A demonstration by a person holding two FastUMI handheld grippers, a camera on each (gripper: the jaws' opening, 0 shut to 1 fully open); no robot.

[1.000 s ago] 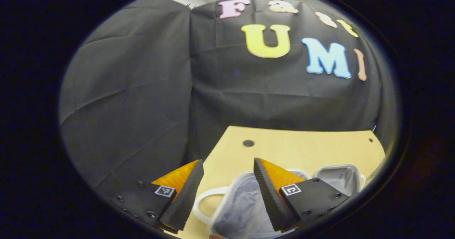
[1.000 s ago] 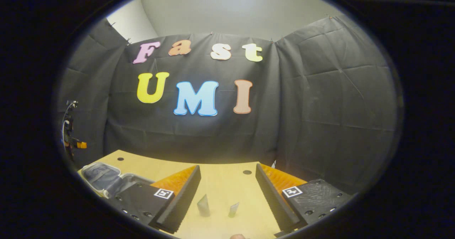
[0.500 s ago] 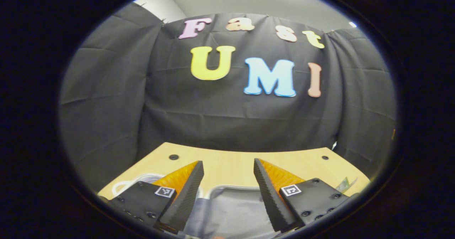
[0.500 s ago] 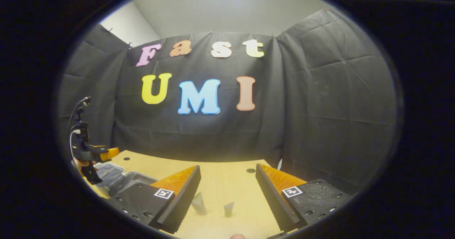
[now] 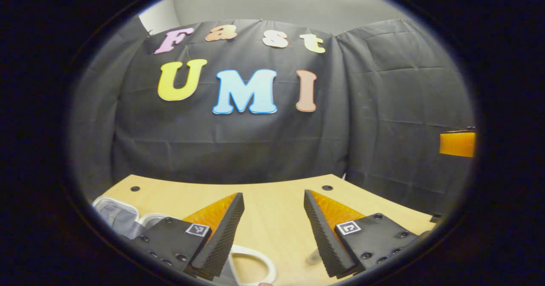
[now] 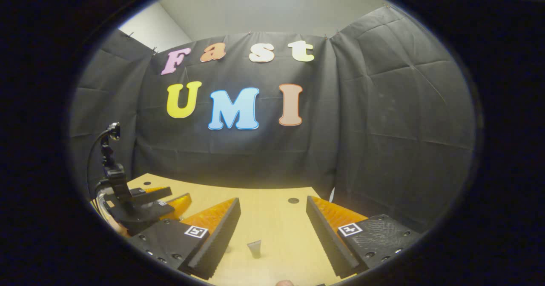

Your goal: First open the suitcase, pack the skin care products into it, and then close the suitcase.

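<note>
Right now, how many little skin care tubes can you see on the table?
1 for sure: a small tube standing on the table ahead of the right claw. A blurry shape beside the left claw may be another.

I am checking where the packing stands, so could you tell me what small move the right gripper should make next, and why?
Probably ease the right gripper down and forward onto the small tube standing on the table. Its jaws are open and empty, the tube lies between them just ahead, and the suitcase already lies open.
</note>
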